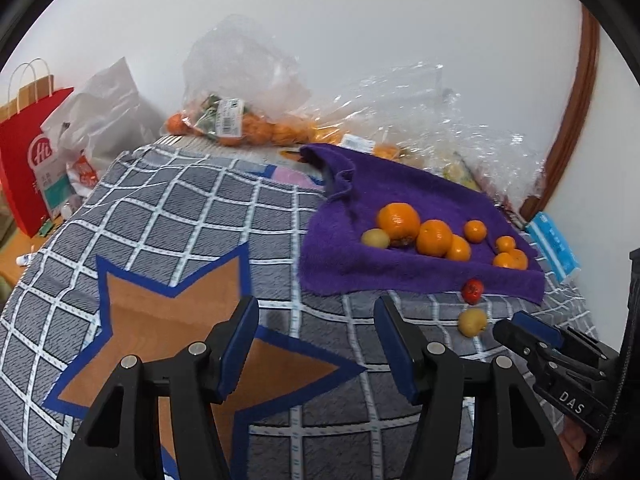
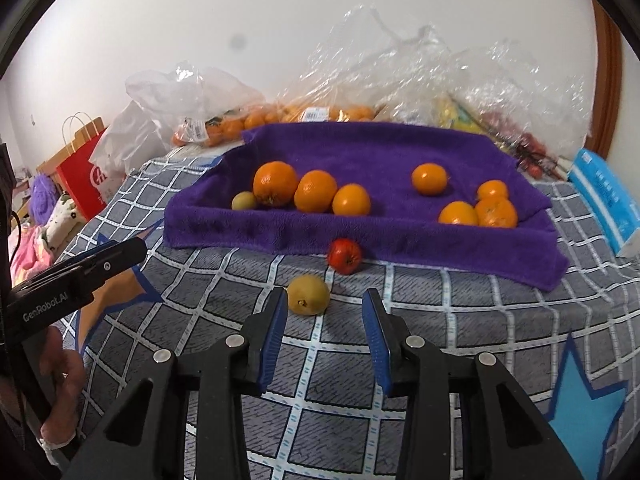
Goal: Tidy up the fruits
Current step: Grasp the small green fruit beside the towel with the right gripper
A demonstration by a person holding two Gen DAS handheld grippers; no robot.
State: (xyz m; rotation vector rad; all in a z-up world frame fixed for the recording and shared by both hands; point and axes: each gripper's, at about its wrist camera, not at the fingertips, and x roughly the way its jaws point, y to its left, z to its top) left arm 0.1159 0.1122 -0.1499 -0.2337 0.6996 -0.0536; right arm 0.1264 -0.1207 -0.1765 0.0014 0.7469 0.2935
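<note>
A purple towel (image 2: 360, 152) (image 1: 352, 208) lies on the checked cloth and holds several oranges (image 2: 276, 182) (image 1: 399, 220) and one small yellow fruit (image 2: 243, 201) (image 1: 375, 238). In front of the towel's near edge lie a small red fruit (image 2: 344, 256) (image 1: 472, 290) and a yellow fruit (image 2: 309, 294) (image 1: 472, 321). My right gripper (image 2: 325, 304) is open and empty, just behind the yellow fruit; it also shows in the left wrist view (image 1: 520, 326). My left gripper (image 1: 316, 316) is open and empty over the cloth, left of the towel.
Clear plastic bags with more oranges (image 1: 240, 120) (image 2: 224, 124) and other produce (image 2: 460, 112) lie behind the towel by the wall. A red paper bag (image 1: 28, 160) stands at left. A blue packet (image 2: 608, 200) lies at right.
</note>
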